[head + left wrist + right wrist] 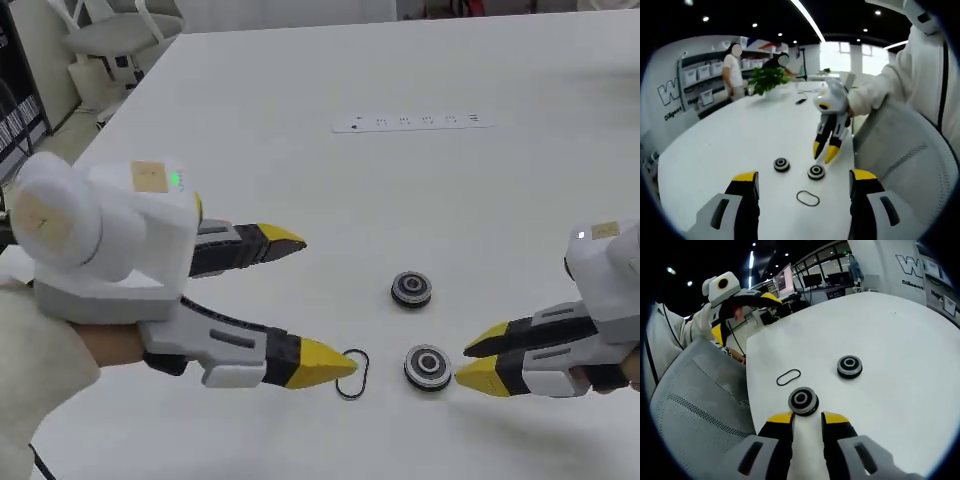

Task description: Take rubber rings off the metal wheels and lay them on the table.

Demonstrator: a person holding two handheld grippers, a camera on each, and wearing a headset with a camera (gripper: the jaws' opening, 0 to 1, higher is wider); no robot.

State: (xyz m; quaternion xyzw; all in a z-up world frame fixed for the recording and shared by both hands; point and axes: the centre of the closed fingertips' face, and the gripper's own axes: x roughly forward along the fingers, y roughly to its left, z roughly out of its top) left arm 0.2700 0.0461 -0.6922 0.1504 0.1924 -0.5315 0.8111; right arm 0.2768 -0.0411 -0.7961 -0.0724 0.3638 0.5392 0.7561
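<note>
Now your right gripper [474, 360] is the nearer one to the work. Its yellow tips stand a narrow gap apart, pinching nothing, and the near wheel [428, 367] lies just beyond them, straight along the line of the jaws. In the right gripper view that wheel sits centred ahead of the gap, flat on the desk [300, 120] with its hub facing up, so I judge that you would have to take hold of it by its rim. The far wheel [411, 289] lies a little beyond it, apart from both grippers. Your left gripper [320, 302] is spread wide and empty. Its lower tip is just beside a loose rubber ring [352, 375], which lies flat on the desk as a thin oval between that tip and the near wheel. Both wheels show dark rims around bright hubs, and I cannot tell which of them has already lost a ring. If the near wheel is next, the right gripper can reach it head-on, while the left has the loose ring in its way.
</note>
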